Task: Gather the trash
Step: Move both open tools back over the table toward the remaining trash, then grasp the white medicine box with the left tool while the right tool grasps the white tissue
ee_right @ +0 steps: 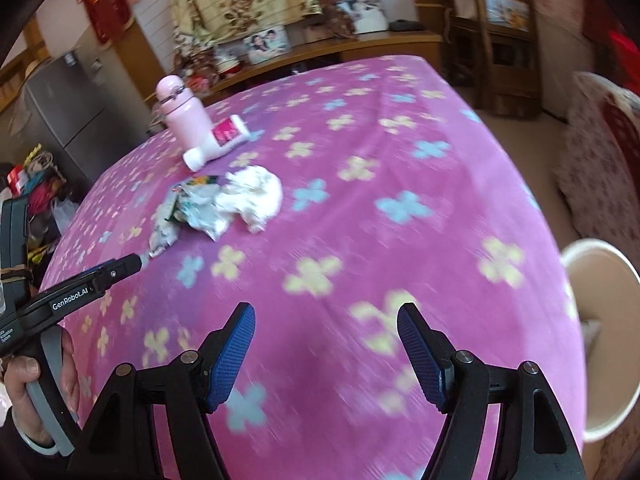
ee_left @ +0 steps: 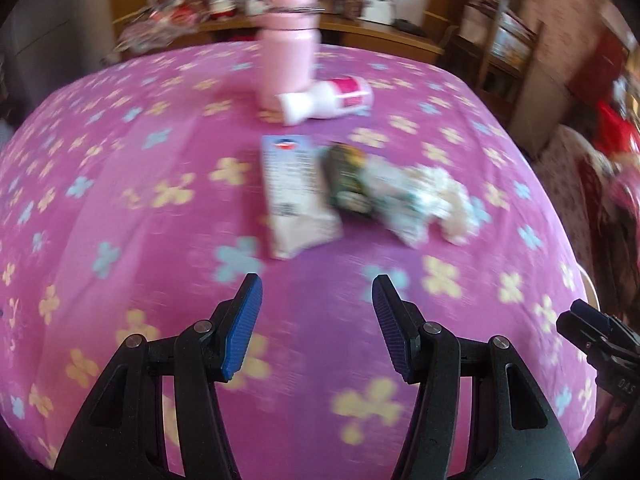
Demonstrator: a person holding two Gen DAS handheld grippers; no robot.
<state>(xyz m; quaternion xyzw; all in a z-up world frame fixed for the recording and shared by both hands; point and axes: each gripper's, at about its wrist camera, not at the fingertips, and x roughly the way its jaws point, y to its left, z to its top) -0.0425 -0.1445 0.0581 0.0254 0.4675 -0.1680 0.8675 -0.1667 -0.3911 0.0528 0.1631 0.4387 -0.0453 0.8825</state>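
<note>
Left wrist view, nearest first: the left tongs [ee_left: 317, 292] stand spread over the flowered cloth [ee_left: 120, 168] with nothing between the blue pads. Straight ahead of them, a little beyond the tips, lies the trash, taken here as landmark: a flat white packet [ee_left: 294, 196], its long axis running away from the tongs, roughly in line with the way they point. Just right of the packet sit a dark green wrapper [ee_left: 348, 176] and crumpled white paper [ee_left: 436, 200], touching one another as far as the blur lets me tell. Beyond the packet a small white bottle [ee_left: 328, 100] lies on its side, and behind that a pink flask [ee_left: 286, 52] stands upright.

From the right wrist, the right tongs [ee_right: 326, 316] are also spread and empty, and the packet lies far off to their upper left, with the left tongs' tip [ee_right: 136, 262] just beside its near end. A white bin [ee_right: 600, 340] sits off the cloth's right edge, well apart from the packet.

The left hand [ee_right: 36, 392] is plainly the nearer, so I judge the packet is its pick, taken across the narrow width.
</note>
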